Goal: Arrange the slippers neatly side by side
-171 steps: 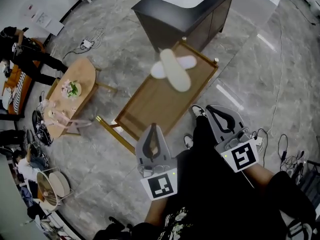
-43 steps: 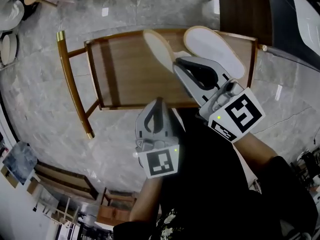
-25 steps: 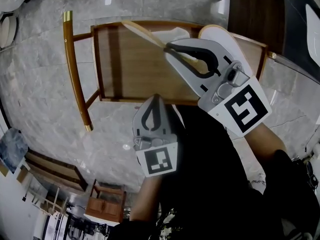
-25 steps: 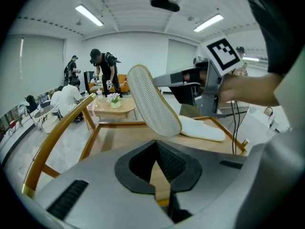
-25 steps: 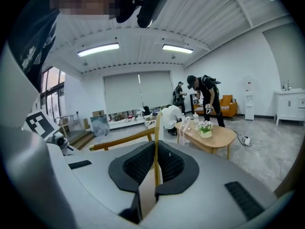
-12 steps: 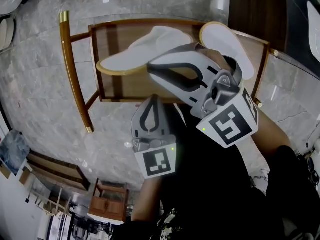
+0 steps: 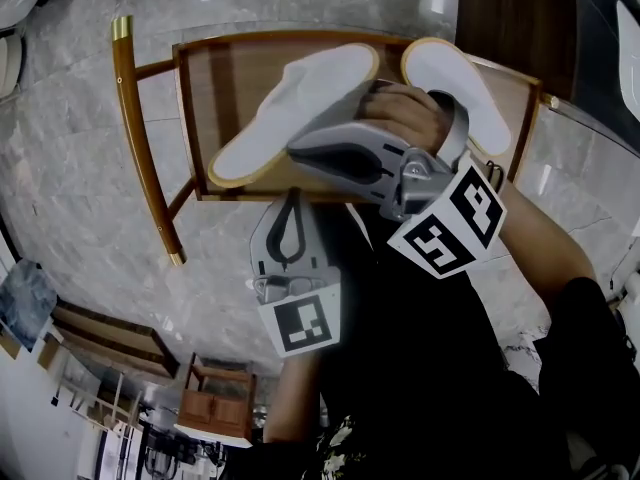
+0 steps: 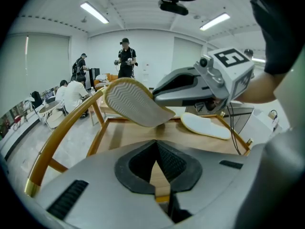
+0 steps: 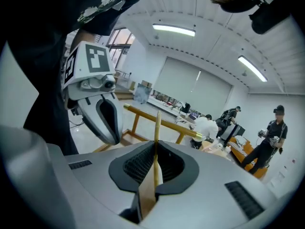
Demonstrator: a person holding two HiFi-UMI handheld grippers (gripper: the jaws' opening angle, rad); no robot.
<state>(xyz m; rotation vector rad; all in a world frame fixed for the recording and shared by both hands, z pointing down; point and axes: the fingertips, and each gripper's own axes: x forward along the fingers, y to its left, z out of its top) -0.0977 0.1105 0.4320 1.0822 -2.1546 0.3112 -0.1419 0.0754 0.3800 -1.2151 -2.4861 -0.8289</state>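
Note:
Two white slippers with tan edges are over a wooden tray table [image 7: 235, 68]. My right gripper [image 7: 297, 152] is shut on the edge of one slipper [image 7: 285, 108] and holds it tilted above the tray, upper side toward the head view. The left gripper view shows that slipper's ribbed sole [image 8: 136, 104], and in the right gripper view it [image 9: 157, 128] stands edge-on between the jaws of the right gripper [image 9: 156, 149]. The other slipper [image 7: 455, 88] lies flat at the tray's right end. My left gripper [image 7: 291, 198] hovers at the tray's near edge, shut and empty.
The tray has a raised rim [image 7: 187, 118] and a curved wooden handle bar with a brass tip [image 7: 140, 148] at its left. A dark cabinet [image 7: 510, 8] stands close behind the tray's right end. Marble floor surrounds it. People [image 8: 125, 56] stand and sit far off.
The right gripper has rolled and shifted left and toward me. The slipper in it turned from edge-on to broad side up and now hangs over the tray's middle. The left gripper barely moved.

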